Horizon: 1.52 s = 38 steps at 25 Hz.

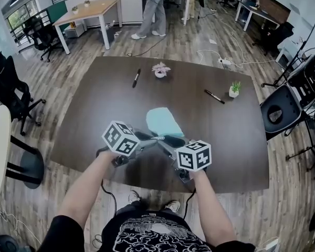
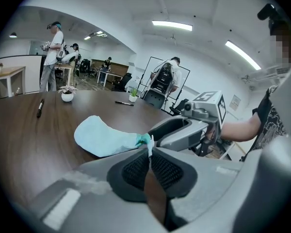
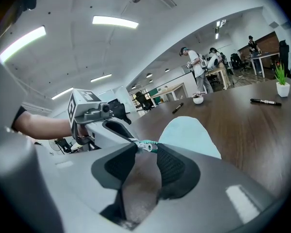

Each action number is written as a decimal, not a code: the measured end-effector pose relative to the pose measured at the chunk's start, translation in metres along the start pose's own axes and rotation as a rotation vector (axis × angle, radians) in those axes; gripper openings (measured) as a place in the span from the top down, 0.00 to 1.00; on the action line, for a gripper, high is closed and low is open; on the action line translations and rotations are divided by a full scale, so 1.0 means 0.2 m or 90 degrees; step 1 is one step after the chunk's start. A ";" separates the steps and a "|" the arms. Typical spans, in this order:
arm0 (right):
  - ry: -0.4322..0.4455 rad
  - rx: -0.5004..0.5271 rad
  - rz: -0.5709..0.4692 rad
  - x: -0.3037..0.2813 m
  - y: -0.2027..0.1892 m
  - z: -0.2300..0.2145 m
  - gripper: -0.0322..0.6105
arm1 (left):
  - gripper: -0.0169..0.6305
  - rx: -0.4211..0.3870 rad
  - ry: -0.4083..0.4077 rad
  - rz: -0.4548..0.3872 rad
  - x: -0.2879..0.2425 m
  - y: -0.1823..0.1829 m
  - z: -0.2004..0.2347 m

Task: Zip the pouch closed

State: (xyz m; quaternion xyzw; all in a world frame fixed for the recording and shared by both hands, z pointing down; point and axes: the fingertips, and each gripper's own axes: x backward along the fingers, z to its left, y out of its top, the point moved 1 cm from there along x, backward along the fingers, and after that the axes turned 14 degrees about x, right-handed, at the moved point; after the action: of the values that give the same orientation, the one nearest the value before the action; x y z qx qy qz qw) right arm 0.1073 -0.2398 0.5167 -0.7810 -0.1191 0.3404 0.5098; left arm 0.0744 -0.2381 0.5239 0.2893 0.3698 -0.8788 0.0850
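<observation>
Pouch (image 1: pixel 161 121) near end behind right claw (image 1: pixel 166 139)

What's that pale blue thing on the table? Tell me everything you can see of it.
The pouch is pale turquoise, soft and cloth-like, rounded at its far end, and lies flat on the dark table. A teal zip shows at its near end, with a small metal pull. The left gripper is shut on a white tab at that end. The pull sits between the right gripper's open jaws, not clamped.
</observation>
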 end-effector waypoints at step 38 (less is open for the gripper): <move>0.011 0.015 0.015 -0.04 -0.02 0.06 0.94 | 0.94 0.004 0.029 -0.001 0.02 -0.03 0.04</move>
State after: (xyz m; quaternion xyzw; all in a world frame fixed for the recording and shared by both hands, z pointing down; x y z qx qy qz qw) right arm 0.0949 -0.2344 0.5199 -0.7792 -0.1018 0.3410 0.5160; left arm 0.0648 -0.2390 0.5301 0.3094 0.3687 -0.8733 0.0751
